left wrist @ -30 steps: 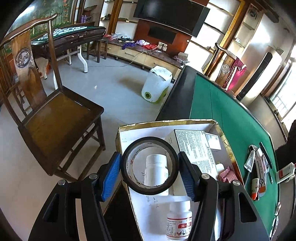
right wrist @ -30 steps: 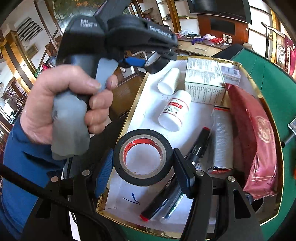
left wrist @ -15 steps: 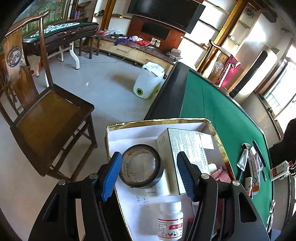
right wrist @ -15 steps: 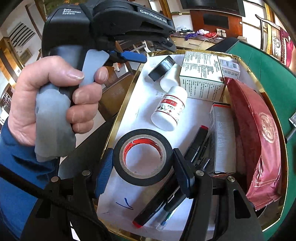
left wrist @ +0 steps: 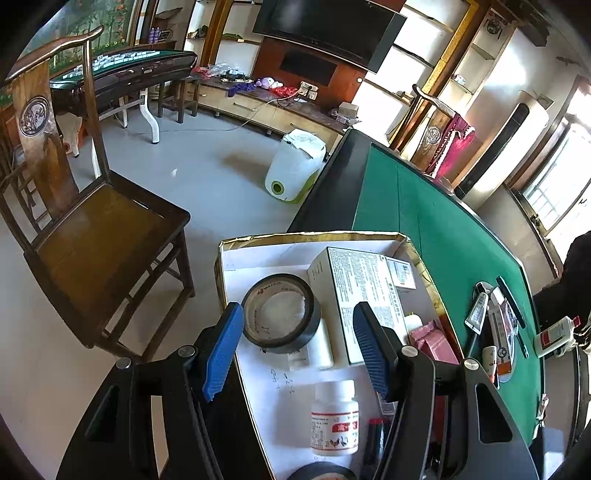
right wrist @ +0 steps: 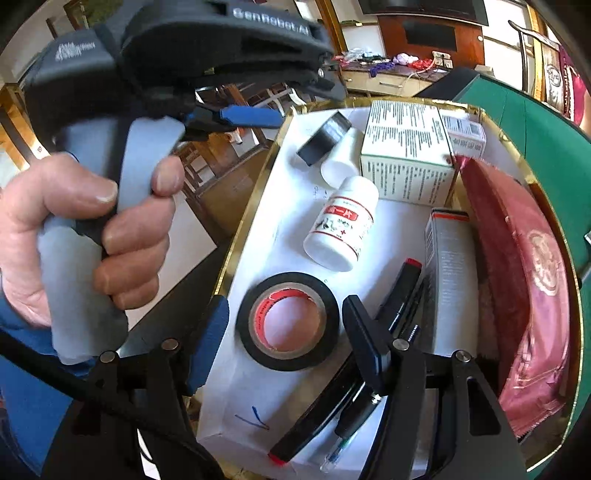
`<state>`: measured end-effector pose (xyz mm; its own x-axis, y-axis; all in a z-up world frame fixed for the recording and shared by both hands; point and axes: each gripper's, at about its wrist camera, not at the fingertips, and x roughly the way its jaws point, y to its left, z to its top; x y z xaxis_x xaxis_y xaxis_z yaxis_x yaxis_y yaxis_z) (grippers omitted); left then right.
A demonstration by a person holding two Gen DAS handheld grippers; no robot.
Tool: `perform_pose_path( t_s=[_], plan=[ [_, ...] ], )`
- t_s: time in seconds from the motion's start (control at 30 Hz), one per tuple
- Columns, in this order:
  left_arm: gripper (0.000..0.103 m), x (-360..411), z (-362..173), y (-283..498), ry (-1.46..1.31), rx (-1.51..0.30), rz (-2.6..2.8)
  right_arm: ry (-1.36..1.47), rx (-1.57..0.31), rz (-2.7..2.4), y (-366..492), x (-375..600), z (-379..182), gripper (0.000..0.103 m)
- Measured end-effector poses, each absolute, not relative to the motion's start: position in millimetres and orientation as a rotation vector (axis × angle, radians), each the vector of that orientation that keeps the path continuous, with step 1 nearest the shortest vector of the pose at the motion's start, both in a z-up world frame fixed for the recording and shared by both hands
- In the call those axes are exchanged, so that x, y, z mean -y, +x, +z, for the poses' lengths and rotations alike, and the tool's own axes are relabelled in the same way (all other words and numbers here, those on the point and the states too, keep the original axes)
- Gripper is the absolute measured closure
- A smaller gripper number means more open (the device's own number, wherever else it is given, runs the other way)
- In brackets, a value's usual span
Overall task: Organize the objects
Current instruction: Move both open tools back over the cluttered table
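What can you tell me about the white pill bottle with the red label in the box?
The white pill bottle is smooth plastic with a white cap and a red-banded label showing small animal pictures. It lies on its side on the white paper lining the gold-edged box, near its middle. Its cap end points toward a second, plain white bottle, though whether they touch is unclear. The black tape roll sits just below it, apart. Nothing grips it.

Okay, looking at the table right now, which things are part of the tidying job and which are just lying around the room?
Part of the job:
gold-rimmed box
two black tape rolls
white pill bottle
printed carton
tubes and pens on the green table

Just lying about:
wooden chair
white and green appliance
television
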<state>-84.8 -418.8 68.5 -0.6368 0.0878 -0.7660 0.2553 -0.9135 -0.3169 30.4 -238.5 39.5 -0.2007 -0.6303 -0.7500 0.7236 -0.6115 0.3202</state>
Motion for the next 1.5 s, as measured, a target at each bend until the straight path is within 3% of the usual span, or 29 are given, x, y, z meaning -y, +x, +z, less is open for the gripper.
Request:
perform_pose_path(
  t_s=[0.53, 0.77, 1.0, 1.2, 1.5],
  plan=[
    [0.048, 343, 97, -81, 1.318, -0.459, -2.741, 1.064, -0.03, -1.915, 43, 167, 71, 0.031],
    [0.048, 276, 107, -95, 1.4, -0.265, -2.798, 1.008, 0.003, -1.979, 28, 94, 85, 0.031],
    [0.048, 160, 90, -154, 1.561, 0.1, -2.843, 0.999, 0.091, -2.257, -20, -45, 86, 0.031],
    [0.048, 88, 60, -221, 1.625, 0.345, -2.774, 1.031, 0.286, -2.413, -50, -142, 82, 0.031],
    [0.048, 79, 35, -280, 1.679, 0.352, -2.708, 1.071, 0.435, -2.34, -60, -172, 78, 0.031]
  ],
)
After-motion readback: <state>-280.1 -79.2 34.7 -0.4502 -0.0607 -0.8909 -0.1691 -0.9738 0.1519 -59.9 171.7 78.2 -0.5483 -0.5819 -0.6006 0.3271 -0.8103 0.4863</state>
